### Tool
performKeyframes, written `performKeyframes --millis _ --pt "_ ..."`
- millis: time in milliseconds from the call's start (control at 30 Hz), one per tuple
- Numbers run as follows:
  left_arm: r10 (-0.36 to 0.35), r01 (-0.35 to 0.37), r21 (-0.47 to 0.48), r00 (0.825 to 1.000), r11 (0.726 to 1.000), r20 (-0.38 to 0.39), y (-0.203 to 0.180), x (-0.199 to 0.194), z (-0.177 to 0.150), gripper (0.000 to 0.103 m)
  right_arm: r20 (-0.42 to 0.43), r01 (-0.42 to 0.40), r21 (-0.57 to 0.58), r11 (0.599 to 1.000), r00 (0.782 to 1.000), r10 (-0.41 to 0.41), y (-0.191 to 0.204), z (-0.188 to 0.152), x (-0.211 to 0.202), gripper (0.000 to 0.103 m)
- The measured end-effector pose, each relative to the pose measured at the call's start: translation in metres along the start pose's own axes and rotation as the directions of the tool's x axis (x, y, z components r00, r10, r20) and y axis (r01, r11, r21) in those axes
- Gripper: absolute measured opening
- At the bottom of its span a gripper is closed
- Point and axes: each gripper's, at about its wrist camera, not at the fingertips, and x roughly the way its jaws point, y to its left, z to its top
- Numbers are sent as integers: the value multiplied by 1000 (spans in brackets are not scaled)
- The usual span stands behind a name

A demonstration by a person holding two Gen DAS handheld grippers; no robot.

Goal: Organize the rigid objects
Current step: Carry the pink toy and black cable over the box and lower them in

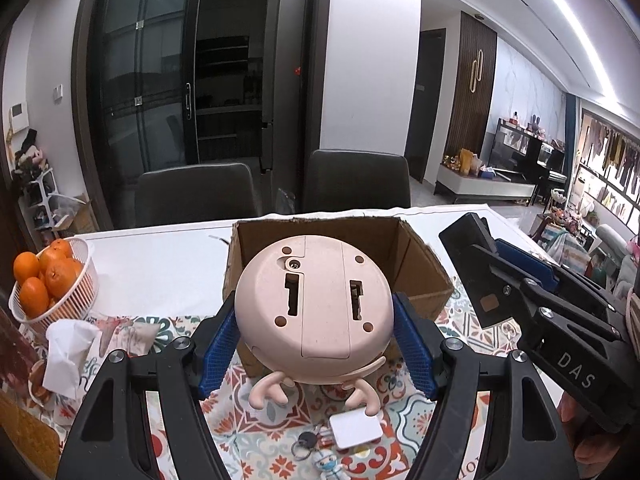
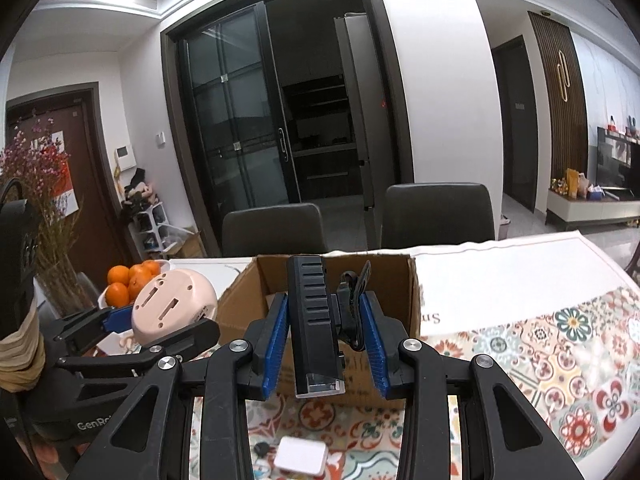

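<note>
My left gripper (image 1: pixel 316 340) is shut on a round pink toy (image 1: pixel 312 300), its flat underside facing the camera and its small antlers hanging below. It holds the toy in the air just in front of an open cardboard box (image 1: pixel 424 276). The toy also shows in the right wrist view (image 2: pixel 168 304). My right gripper (image 2: pixel 326 344) is shut on a black clip-on light (image 2: pixel 314 320), held above the near wall of the same box (image 2: pixel 412 292). The right gripper also shows in the left wrist view (image 1: pixel 516 280), to the right of the box.
A white basket of oranges (image 1: pixel 82 280) and a crumpled tissue (image 1: pixel 68 352) sit at the left. A white card (image 1: pixel 356 426) and a keyring with a small figure (image 1: pixel 316 446) lie on the patterned tablecloth (image 2: pixel 560 360) below the grippers. Two dark chairs (image 1: pixel 356 180) stand behind the table.
</note>
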Motion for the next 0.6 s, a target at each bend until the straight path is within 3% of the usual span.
performKeyframes --millis 600 --pt "27 -30 -34 996 999 -91 4 50 34 72 -44 24 -32 999 999 -25 -11 23 42 37"
